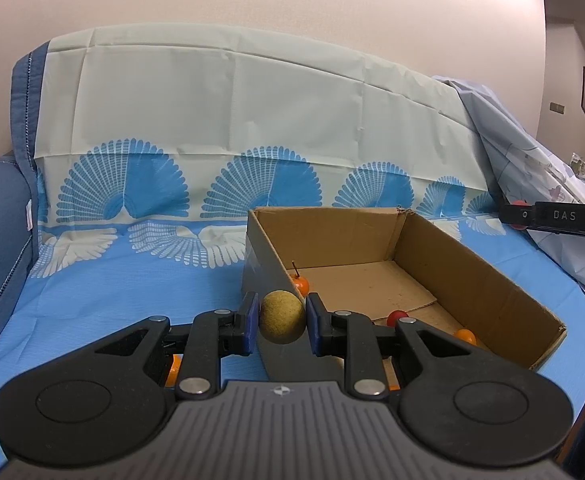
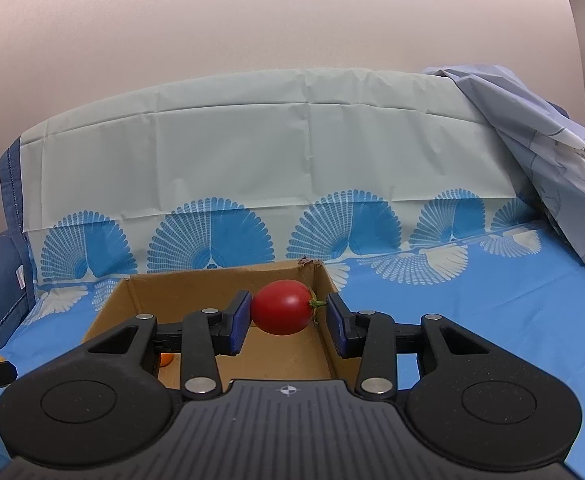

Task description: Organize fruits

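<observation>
In my left claw (image 1: 282, 322) I grip a speckled yellow-green fruit (image 1: 282, 322), both blue pads pressed to its sides, and I hold it just above the near-left corner of the cardboard box (image 1: 472, 276). To drop it well I judge I should carry it a little right and far, past the left wall, so it falls on the box floor and not on the blue cloth (image 1: 112, 300) outside. An orange fruit with a stem (image 1: 300, 283) lies against that left wall inside, so I would let go clear of it. A small red fruit (image 1: 397, 317) and an orange one (image 1: 465, 336) sit nearer the front of the box; the middle and far floor is bare, and that is my open room.

My right claw (image 2: 288, 314) holds a red tomato (image 2: 282, 307) over the box's far-right part (image 2: 324, 320). The left pad touches it; on the right the green stem end meets the pad, though I cannot tell how firmly. The right wall stands just beside that pad, so I would shift left before releasing. The far wall's torn corner (image 2: 308, 261) is close behind.
</observation>
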Demonstrator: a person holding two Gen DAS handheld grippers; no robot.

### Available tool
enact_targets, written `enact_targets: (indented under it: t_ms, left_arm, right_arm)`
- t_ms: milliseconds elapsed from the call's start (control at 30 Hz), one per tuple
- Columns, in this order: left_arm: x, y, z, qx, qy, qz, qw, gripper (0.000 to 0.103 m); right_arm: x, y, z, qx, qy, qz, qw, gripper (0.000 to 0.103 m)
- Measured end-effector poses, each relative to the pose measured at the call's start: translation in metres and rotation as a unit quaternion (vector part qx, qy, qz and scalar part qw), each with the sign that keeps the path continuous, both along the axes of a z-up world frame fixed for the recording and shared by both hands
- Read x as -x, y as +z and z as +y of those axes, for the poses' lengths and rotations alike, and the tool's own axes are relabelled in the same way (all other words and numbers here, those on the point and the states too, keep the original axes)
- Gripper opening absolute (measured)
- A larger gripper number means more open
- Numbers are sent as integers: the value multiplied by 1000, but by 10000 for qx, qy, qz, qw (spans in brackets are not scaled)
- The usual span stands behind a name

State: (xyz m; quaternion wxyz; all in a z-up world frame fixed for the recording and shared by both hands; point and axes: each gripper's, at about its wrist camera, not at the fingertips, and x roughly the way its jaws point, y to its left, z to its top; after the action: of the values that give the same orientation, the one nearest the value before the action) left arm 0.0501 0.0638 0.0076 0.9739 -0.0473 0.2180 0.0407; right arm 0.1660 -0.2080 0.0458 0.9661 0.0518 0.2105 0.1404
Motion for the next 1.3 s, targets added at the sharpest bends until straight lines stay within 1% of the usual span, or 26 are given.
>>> enact_targets:
  t_ms: [233, 500, 767, 1000, 1300]
  left_arm:
    - [-1, 0, -2, -12, -27, -24, 10000, 27]
    - [-2, -2, -11, -82, -181, -53, 9998, 27]
    - [-3, -6, -36, -174, -567, -127, 9982, 27]
    - [-7, -14, -68, -468, -997, -182, 9938, 27]
    - [-29, -19, -67, -172, -952, -158, 9952, 27]
  right_arm:
    - [1, 0, 2, 38, 28, -6, 10000, 42]
    - [1, 0, 3, 80, 60, -32, 9999, 42]
    - [1, 0, 5, 139, 72, -23, 9999, 42]
    - [-2, -1, 5, 184, 54, 2, 9998, 42]
    - [-2, -4, 10, 262, 83, 11, 9996, 42]
